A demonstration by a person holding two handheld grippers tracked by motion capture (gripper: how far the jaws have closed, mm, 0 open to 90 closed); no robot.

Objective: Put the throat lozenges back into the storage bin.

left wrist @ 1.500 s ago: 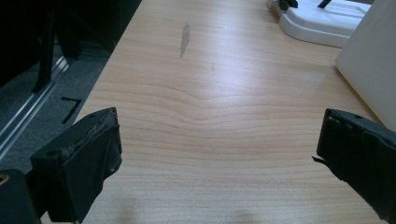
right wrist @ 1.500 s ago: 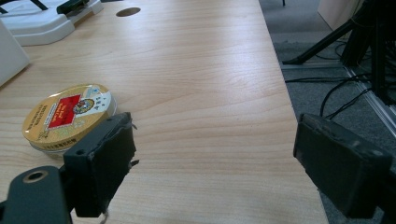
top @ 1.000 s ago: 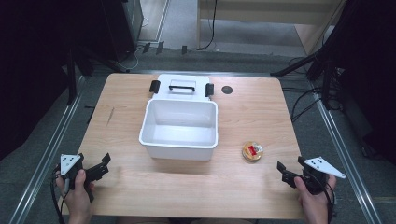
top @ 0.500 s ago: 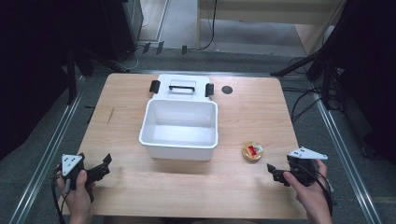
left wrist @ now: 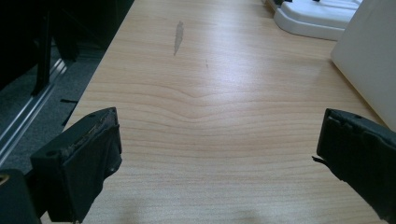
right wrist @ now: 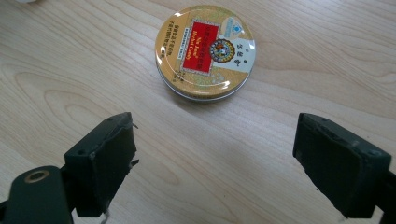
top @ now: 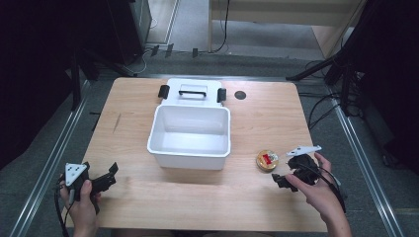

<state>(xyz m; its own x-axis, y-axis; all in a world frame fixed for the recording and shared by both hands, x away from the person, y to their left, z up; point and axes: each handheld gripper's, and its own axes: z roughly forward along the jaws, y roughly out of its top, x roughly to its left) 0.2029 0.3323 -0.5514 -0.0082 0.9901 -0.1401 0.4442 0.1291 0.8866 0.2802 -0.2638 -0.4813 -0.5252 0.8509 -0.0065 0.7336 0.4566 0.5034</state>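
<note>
A round gold tin with a red label [top: 267, 160] lies flat on the wooden table [top: 197, 197], right of a white open box [top: 189, 133]. My right gripper [top: 285, 170] hovers just right of the tin, open. In the right gripper view the tin [right wrist: 205, 51] lies a short way ahead of the right gripper [right wrist: 224, 158], with nothing between the jaws. My left gripper [top: 109, 177] rests open near the table's front left corner. In the left gripper view, bare wood lies between the spread jaws of the left gripper [left wrist: 219, 158].
The box's white lid [top: 192, 91], with black latches and a handle, lies behind the box. A small dark disc [top: 240, 95] sits at the back right. The box wall [left wrist: 369, 60] rises at the right of the left gripper view. Dark furniture and cables surround the table.
My right gripper has moved left and forward toward the tin and tilted down at it. The left gripper has stayed where it was.
</note>
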